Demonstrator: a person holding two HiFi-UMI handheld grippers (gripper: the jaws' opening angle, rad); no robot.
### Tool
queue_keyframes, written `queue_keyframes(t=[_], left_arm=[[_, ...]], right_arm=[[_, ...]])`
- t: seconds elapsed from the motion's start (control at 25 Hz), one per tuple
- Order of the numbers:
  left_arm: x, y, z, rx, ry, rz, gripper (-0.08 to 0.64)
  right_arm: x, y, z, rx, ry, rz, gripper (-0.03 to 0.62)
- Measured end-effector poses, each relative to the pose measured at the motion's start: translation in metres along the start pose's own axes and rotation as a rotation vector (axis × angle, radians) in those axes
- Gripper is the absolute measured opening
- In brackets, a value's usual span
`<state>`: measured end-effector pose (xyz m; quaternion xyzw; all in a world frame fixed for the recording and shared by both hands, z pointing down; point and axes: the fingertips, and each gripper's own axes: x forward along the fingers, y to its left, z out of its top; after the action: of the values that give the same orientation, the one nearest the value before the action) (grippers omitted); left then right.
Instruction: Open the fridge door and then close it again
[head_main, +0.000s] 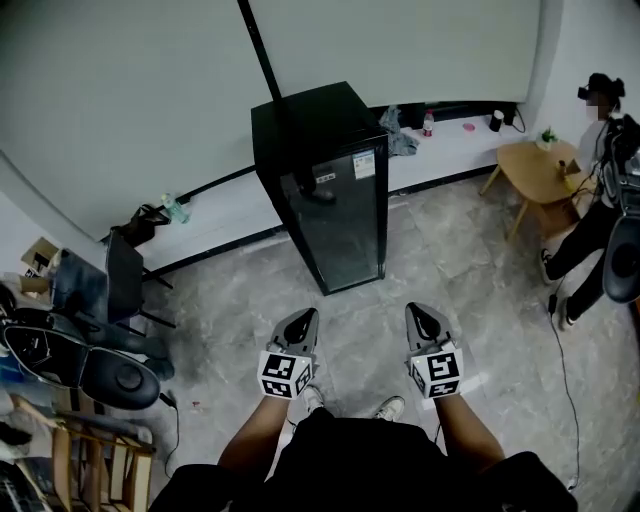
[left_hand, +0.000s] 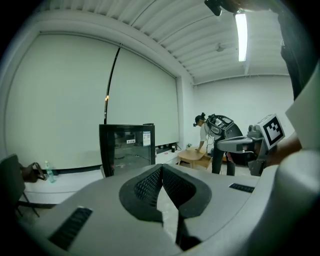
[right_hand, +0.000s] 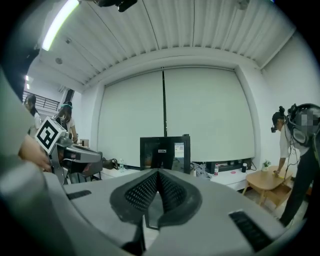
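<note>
fridge (head_main: 335, 190): black, glass door shut and facing the grippers, sticker near the door's top corner; standing on the floor with its back to the ledge.
left gripper (head_main: 299, 325): in front of the fridge door, well apart from it; fingers (left_hand: 148, 186) pressed together, nothing between.
right gripper (head_main: 426, 321): in front of the fridge too, equally far off; fingers (right_hand: 142, 192) pressed together, nothing between.
floor (head_main: 470, 290): grey tiles from the fridge front back to the shoes (head_main: 390, 407).
ledge (head_main: 230, 220): low, white, running behind the fridge along the blind-covered wall.
cloth (head_main: 402, 135): crumpled on the ledge just right of the fridge, red-capped bottle (head_main: 428, 124) beside it.
clear bottle (head_main: 172, 208): on the ledge left of the fridge, next to a dark bag (head_main: 140, 225).
chair (head_main: 124, 275): black, left of the fridge.
wooden counter (head_main: 535, 170): right of the fridge, small plant on it.
person (head_main: 590, 215): standing by the wooden counter, far right of the fridge.
cable (head_main: 562, 380): lying on the floor right of the fridge, off the direct line to its door.
</note>
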<state>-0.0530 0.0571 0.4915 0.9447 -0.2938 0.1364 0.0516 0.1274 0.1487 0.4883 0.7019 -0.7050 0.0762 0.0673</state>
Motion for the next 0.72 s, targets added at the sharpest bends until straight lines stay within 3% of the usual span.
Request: queue_keyframes(t=[0.2,0.32,0.48,0.6,0.72], left_arm=[[0.003,-0.003,0.001,-0.021,-0.002,0.036,0.018],[0.008,0.004,-0.007,-0.04,0.023,0.042,0.018],[0.026,0.028,-0.002,-0.05,0.019,0.058,0.018],[0.044,0.051,0.005,-0.095,-0.002,0.063,0.018],[0.058,0.074,0.013,-0.143,-0.016,0.056,0.018]], right_arm=[[0.006,0.0,0.001,-0.005,-0.021,0.035,0.016],[0.013,0.003,-0.012,0.001,0.016,0.055,0.015],[0.024,-0.002,-0.021,0.02,0.046,0.058,0.017],[0.041,-0.011,-0.01,0.059,0.048,0.053,0.017],[0.069,-0.014,0.002,0.039,0.052,0.063,0.015]])
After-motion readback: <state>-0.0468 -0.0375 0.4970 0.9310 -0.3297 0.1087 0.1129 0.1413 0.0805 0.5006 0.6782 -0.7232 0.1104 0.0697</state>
